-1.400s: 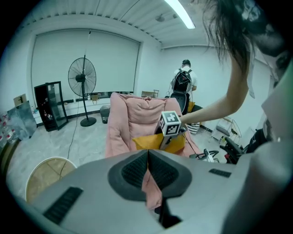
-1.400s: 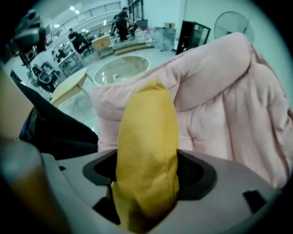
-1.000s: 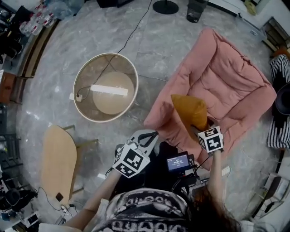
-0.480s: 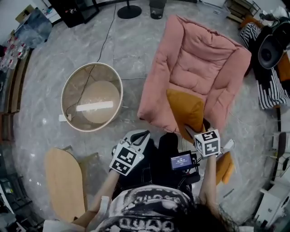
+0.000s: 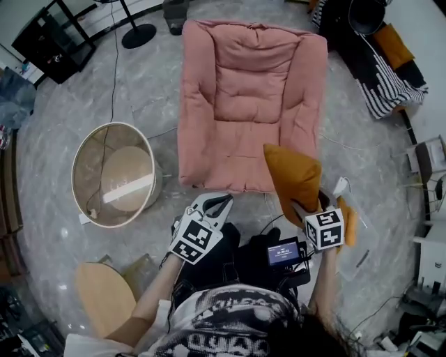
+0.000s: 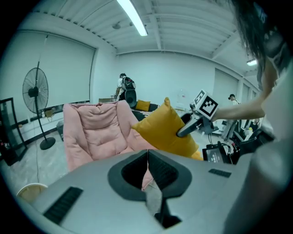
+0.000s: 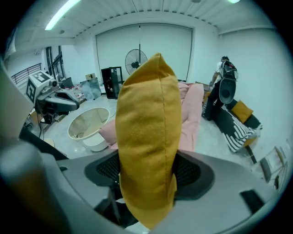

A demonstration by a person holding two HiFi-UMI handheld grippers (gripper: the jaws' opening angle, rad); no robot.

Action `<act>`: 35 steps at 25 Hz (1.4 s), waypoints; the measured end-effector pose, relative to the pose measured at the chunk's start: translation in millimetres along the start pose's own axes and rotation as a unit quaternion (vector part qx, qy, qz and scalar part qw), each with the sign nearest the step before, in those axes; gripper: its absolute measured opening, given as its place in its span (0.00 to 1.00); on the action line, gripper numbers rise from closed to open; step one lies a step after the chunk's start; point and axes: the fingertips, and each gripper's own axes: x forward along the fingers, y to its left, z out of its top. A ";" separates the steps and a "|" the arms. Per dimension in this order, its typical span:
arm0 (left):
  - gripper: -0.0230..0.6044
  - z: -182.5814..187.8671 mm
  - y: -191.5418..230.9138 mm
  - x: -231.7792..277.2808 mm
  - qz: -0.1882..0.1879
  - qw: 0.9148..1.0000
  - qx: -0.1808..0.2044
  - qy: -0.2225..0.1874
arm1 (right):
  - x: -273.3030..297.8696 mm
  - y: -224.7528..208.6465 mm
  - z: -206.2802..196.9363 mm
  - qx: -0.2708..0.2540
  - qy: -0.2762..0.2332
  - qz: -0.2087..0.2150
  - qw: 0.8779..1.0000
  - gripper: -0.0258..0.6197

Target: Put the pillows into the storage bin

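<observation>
The right gripper (image 7: 146, 176) has its fingers clamped on the soft mustard-yellow fabric pillow (image 5: 293, 174), apparently near its lower edge, holding it aloft by the pink padded armchair (image 5: 244, 90). The left gripper (image 6: 147, 170) is empty, fingers together. Light and squashy (floppy, not slippery), it probably wants a deep pinch.

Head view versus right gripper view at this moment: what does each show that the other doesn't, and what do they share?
Only the head view: the small lit screen in front of the person and the wooden seat on the floor. Only the right gripper view: the right gripper jaws pressing both sides of the mustard pillow, a ceiling light strip, and a person standing at the back. Both: that pillow, the pink chair, the round bin and the left gripper.
</observation>
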 end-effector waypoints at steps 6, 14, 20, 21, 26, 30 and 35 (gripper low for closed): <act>0.06 13.0 -63.4 44.8 -0.048 0.998 0.032 0.017 | -45.2 -56.2 -69.6 0.070 -0.008 -0.041 0.997 0.58; 0.06 45.9 -195.7 124.6 -0.102 0.992 0.066 0.030 | -127.4 -144.5 -183.2 0.129 -0.026 -0.083 0.988 0.58; 0.06 66.3 -331.0 186.7 -0.162 0.982 0.092 0.041 | -185.6 -219.0 -303.0 0.159 0.002 -0.117 0.980 0.58; 0.06 68.3 -352.9 193.6 -0.176 0.979 0.098 0.043 | -195.4 -228.9 -323.9 0.162 0.010 -0.125 0.979 0.58; 0.06 69.6 -432.7 225.1 -0.236 0.960 0.136 0.066 | -229.2 -271.0 -421.5 0.174 0.059 -0.164 0.969 0.58; 0.06 70.7 -477.1 249.6 -0.277 0.943 0.169 0.078 | -238.4 -301.5 -499.8 0.157 0.105 -0.206 0.960 0.58; 0.06 69.0 -519.1 282.6 -0.320 0.923 0.197 0.087 | -226.8 -326.9 -584.9 0.113 0.175 -0.253 0.945 0.58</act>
